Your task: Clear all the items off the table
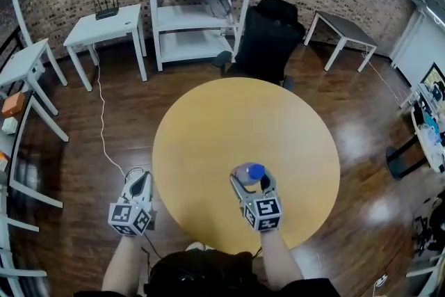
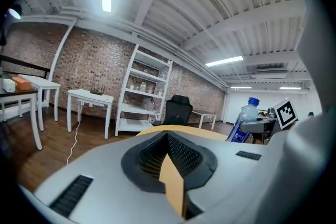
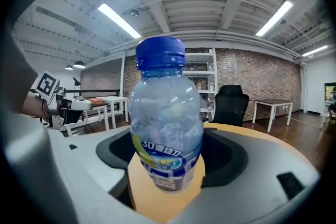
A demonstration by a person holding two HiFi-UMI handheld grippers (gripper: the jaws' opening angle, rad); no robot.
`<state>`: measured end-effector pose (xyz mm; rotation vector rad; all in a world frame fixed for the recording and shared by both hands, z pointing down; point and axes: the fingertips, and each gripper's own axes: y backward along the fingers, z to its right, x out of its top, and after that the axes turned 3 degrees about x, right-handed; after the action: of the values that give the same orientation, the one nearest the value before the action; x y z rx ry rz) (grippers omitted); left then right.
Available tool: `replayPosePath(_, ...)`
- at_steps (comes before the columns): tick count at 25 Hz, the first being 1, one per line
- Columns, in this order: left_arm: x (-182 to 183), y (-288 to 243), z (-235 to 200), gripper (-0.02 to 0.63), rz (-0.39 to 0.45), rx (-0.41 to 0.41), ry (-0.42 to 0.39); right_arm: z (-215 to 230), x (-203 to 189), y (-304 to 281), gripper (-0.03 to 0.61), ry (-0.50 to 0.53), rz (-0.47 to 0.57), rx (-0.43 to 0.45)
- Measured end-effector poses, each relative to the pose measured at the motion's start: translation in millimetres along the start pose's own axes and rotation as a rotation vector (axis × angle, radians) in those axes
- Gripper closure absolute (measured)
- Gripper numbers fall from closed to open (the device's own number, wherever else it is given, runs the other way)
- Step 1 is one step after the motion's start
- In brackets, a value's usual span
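A clear water bottle (image 1: 250, 172) with a blue cap stands upright on the near part of the round yellow table (image 1: 229, 115). My right gripper (image 1: 252, 179) is shut on the bottle, one jaw on each side of its body. The right gripper view shows the bottle (image 3: 165, 123) filling the gap between the jaws of the right gripper (image 3: 168, 168), label facing the camera. My left gripper (image 1: 139, 179) hangs off the table's left edge above the floor, shut and holding nothing. From the left gripper (image 2: 169, 153) the bottle (image 2: 247, 118) shows to the right.
A black office chair (image 1: 268, 38) stands at the table's far side. Behind it is a white shelf unit (image 1: 201, 3). White side tables (image 1: 104, 28) stand at the left, a grey table (image 1: 344, 28) at the right. A white cable (image 1: 104, 129) runs along the wooden floor.
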<state>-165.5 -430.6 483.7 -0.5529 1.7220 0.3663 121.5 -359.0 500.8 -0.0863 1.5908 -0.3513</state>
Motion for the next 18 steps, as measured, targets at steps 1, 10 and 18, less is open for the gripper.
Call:
replayPosePath(1, 1.8, 5.8, -6.4, 0.614, 0.006, 0.021, 0.006, -8.6, -0.2, -10.1, 0.204, 0.005, -0.006, 0.033)
replayPosePath(10, -6.5, 43.6, -52.8, 0.614, -0.022, 0.142, 0.025, -65.2, -13.8, -77.3, 0.204, 0.017, -0.075, 0.196)
replayPosePath(18, -35.2, 49.2, -80.4, 0.614, -0.110, 0.157, 0.021, -90.8, -54.9, -117.8, 0.204, 0.034, -0.149, 0.238)
